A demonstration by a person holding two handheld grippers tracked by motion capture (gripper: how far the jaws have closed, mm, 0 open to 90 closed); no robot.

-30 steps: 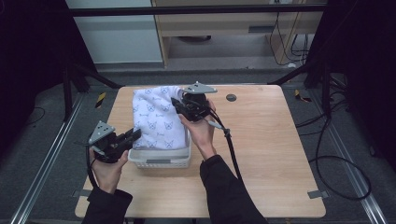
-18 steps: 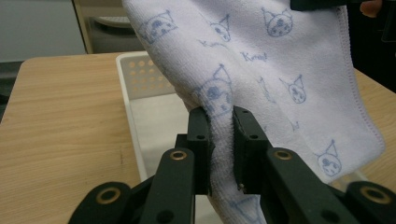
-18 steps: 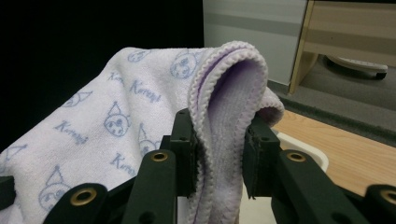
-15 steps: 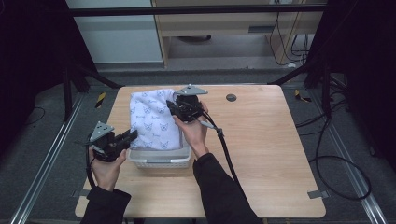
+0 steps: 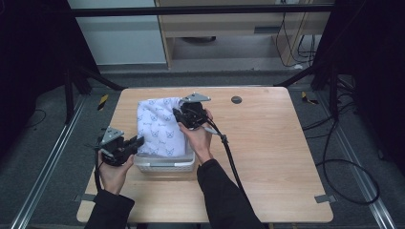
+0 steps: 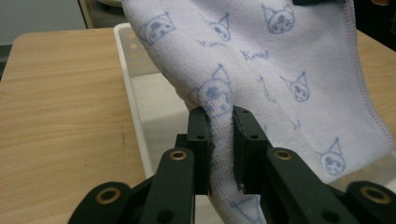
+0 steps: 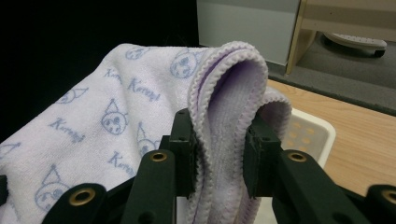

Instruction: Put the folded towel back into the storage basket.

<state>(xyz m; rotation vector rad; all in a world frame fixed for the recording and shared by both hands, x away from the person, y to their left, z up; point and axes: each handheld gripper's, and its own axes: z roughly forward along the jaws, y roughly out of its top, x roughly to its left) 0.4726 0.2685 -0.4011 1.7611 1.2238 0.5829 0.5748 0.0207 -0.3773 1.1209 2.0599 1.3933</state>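
Lowered toward the wooden table (image 5: 267, 157), both grippers clench the towel (image 5: 160, 126) over the basket (image 5: 165, 164).

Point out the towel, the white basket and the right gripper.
towel (image 5: 157, 129): high view, middle of the printed cloth.
white basket (image 5: 165, 164): high view, its near wall.
right gripper (image 7: 218, 154): right gripper view, midway between its fingertips, which pinch the towel's folded hem.

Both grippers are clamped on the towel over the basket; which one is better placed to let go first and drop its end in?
Probably the left gripper: it pinches the towel low at the white basket rim. The right gripper holds a folded edge higher, at the far end.
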